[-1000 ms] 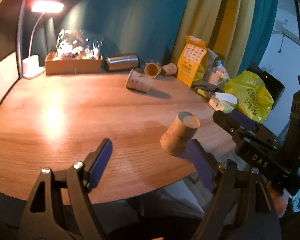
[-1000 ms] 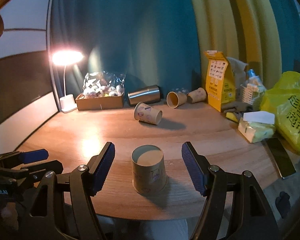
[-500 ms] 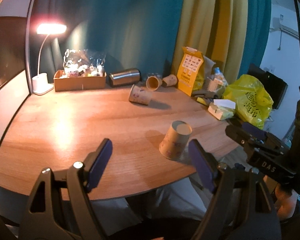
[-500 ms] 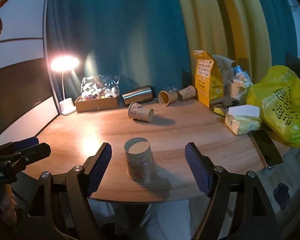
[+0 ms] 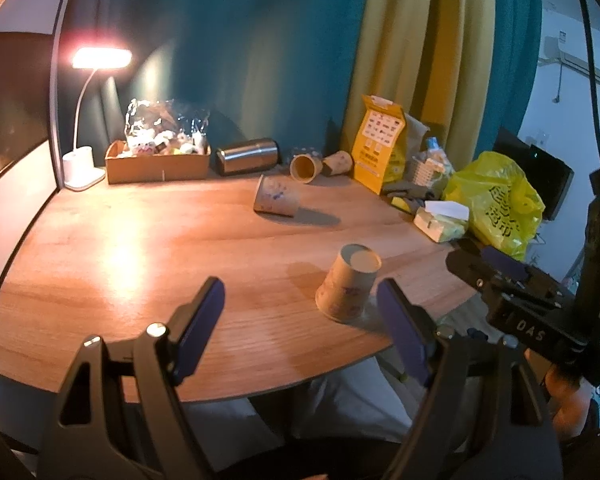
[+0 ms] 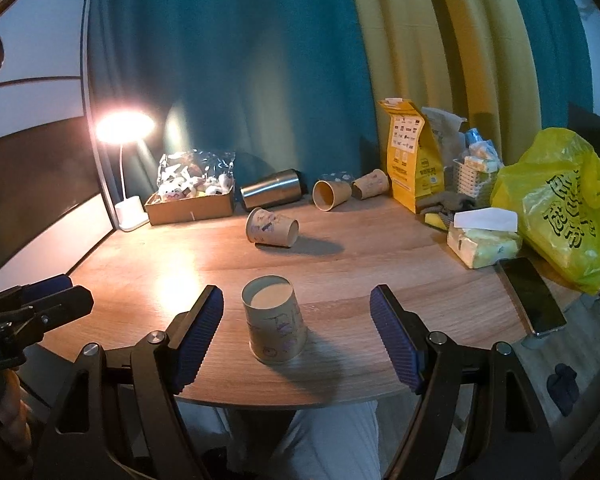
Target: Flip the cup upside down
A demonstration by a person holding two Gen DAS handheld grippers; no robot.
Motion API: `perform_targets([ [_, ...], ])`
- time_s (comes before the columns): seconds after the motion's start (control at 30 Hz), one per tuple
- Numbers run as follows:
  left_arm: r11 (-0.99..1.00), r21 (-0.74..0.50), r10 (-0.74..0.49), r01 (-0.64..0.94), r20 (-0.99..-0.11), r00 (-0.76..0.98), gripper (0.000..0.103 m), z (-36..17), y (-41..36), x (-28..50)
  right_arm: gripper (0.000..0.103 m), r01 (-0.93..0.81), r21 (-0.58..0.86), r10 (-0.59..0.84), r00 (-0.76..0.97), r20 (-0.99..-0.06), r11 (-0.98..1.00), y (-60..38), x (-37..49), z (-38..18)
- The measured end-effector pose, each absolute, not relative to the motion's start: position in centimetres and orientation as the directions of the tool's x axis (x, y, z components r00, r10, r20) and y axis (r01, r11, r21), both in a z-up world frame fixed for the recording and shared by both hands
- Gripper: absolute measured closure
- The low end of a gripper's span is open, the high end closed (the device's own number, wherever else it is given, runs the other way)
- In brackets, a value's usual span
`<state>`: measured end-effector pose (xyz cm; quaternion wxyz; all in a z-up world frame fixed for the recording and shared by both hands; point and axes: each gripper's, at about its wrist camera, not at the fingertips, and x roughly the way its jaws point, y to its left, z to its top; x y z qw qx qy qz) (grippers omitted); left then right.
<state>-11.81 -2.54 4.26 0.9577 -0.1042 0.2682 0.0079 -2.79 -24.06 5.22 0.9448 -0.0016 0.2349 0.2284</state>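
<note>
A paper cup (image 6: pixel 274 320) stands upside down, base up, near the front edge of the wooden table (image 6: pixel 380 264). It also shows in the left wrist view (image 5: pixel 348 283). My right gripper (image 6: pixel 296 334) is open and empty, its blue pads on either side of the cup and slightly nearer than it, not touching. My left gripper (image 5: pixel 300 330) is open and empty, held left of the cup above the table's front edge. The right gripper shows at the right of the left wrist view (image 5: pixel 512 280).
Another paper cup (image 6: pixel 272 228) lies on its side mid-table. Two more cups (image 6: pixel 332 194), a steel tumbler (image 6: pixel 272 192), a cardboard box (image 6: pixel 190 204), a lamp (image 6: pixel 126 168) stand at the back. A yellow bag (image 6: pixel 564 208), tissue pack (image 6: pixel 484 240) and phone (image 6: pixel 532 294) sit right.
Both grippers have drawn back and up from the upside-down cup, which stays standing on the table. Both stay open.
</note>
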Motion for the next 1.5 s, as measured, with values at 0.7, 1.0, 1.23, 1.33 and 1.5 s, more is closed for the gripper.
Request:
perform_targets([
  [0.7, 0.977, -0.198, -0.035, -0.08, -0.515, 0.856, 0.023, 4.2, -2.3, -11.7, 0.024, -0.436, 0.099, 0.428, 0.772, -0.469, 0.895, -23.6, -2.5, 4.6],
  [1.0, 0.977, -0.197, -0.034, -0.08, -0.515, 0.856, 0.023, 4.2, -2.3, -11.7, 0.024, -0.439, 0.098, 0.43, 0.77, -0.472, 0.893, -23.6, -2.5, 4.4],
  [1.23, 0.977, -0.197, -0.034, -0.08, -0.517, 0.855, 0.023, 4.0, -2.2, -11.7, 0.024, -0.443, 0.1, 0.434, 0.765, -0.477, 0.891, -23.5, -2.4, 4.1],
  [1.33, 0.977, -0.198, -0.036, -0.079, -0.518, 0.855, 0.023, 4.0, -2.1, -11.7, 0.024, -0.443, 0.101, 0.434, 0.764, -0.477, 0.891, -23.4, -2.4, 4.1],
  [1.5, 0.977, -0.197, -0.034, -0.079, -0.515, 0.857, 0.023, 4.0, -2.1, -11.7, 0.024, -0.443, 0.099, 0.433, 0.765, -0.476, 0.891, -23.4, -2.5, 4.1],
])
